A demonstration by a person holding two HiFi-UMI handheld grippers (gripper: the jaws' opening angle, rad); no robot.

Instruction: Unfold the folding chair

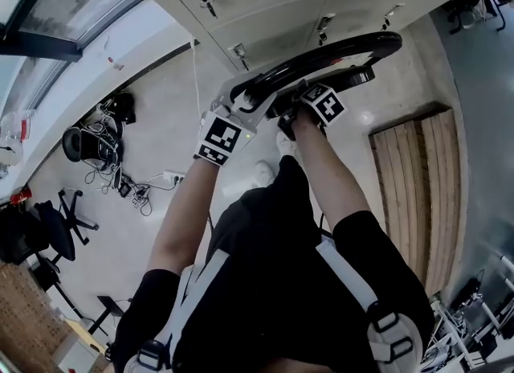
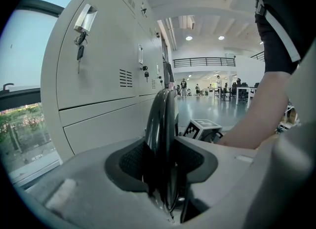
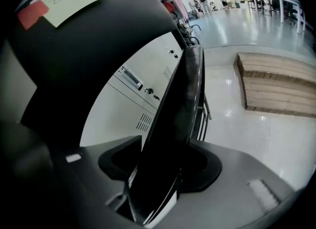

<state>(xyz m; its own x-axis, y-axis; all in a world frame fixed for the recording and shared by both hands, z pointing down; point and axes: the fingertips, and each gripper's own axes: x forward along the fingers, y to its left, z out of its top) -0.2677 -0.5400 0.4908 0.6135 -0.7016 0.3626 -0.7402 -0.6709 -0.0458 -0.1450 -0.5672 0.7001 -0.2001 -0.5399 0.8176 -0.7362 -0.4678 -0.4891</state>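
Head view: left tool (image 1: 250, 102) and right tool (image 1: 287, 112) each clamp the glossy, black, curved rim of the folding chair (image 1: 345, 48).

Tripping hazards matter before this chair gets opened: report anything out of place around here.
A loose tangle of cables and what looks like a power strip sprawl on the floor at the left of the head view, below the window. The folding chair looks intact.

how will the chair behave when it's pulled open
Probably stiff: the chair holds its curved shape though gripped at one end. Its glossy finish may slip in the left gripper. Folded thin, it would likely tip if stood alone.
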